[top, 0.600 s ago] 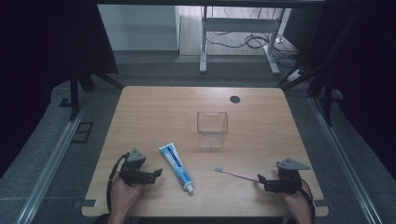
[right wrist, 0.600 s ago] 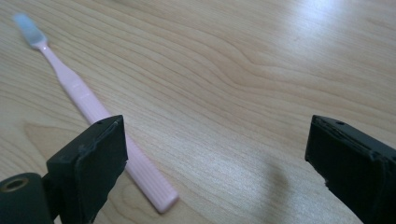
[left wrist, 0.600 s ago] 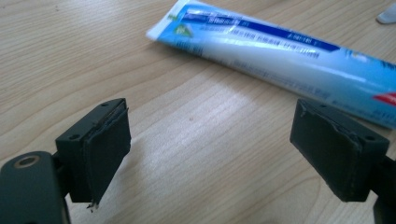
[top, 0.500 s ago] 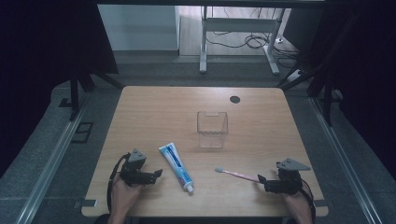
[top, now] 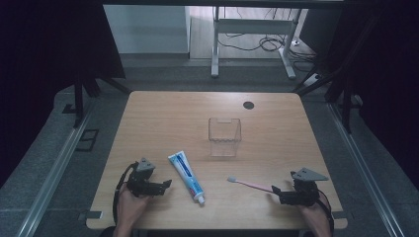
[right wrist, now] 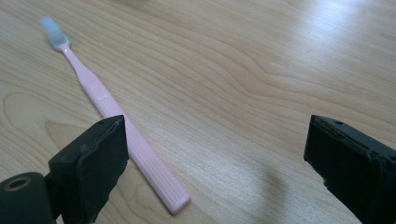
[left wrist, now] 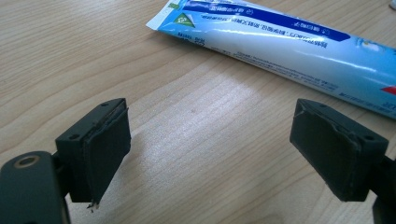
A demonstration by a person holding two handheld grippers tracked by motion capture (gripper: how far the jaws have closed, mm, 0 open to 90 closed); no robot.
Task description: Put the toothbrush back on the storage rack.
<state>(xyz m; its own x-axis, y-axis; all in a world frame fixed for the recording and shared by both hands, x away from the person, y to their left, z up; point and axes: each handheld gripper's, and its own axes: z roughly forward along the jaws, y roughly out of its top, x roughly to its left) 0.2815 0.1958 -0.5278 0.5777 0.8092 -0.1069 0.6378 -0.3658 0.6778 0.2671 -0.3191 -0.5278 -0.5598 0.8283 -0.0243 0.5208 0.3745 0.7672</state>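
Jaws wide, toothbrush beside them

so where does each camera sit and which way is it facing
High view: above the person's side, facing forward and down on the table; shows both hands, left gripper, right gripper.
Left gripper view: rides the left gripper, looks past open jaws at the toothpaste tube.
Right gripper view: rides the right gripper, open jaws beside the toothbrush.
Shared: high view also shows tube and toothbrush.
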